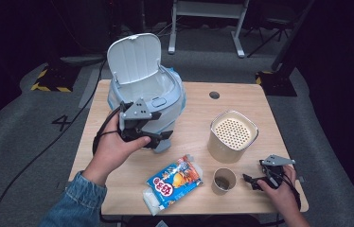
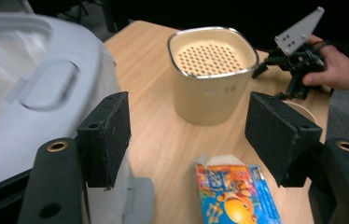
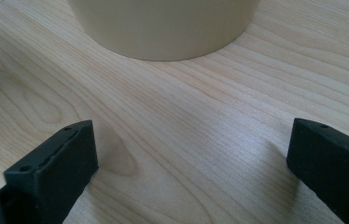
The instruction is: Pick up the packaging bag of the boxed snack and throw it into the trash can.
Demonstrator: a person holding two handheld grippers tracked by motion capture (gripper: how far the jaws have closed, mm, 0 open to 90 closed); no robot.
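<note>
A pale blue and white appliance (image 1: 165,94) (image 2: 37,102) stands at the table's back left with its lid (image 1: 135,56) raised. My left gripper (image 1: 160,140) (image 2: 189,135) hovers at the appliance's front right side, open, with nothing between its fingers. A cream container with a perforated insert (image 1: 232,135) (image 2: 210,74) (image 3: 163,28) stands right of centre. In front of it are a paper cup (image 1: 224,180) and a blue and orange snack bag (image 1: 175,182) (image 2: 235,191). My right gripper (image 1: 252,181) (image 3: 191,163) rests open on the wood near the cup.
The wooden table (image 1: 199,109) has a round cable hole (image 1: 214,95) at the back. Dark floor surrounds it, with a cable (image 1: 47,146) trailing off to the left and a stand's white legs (image 1: 203,28) behind.
</note>
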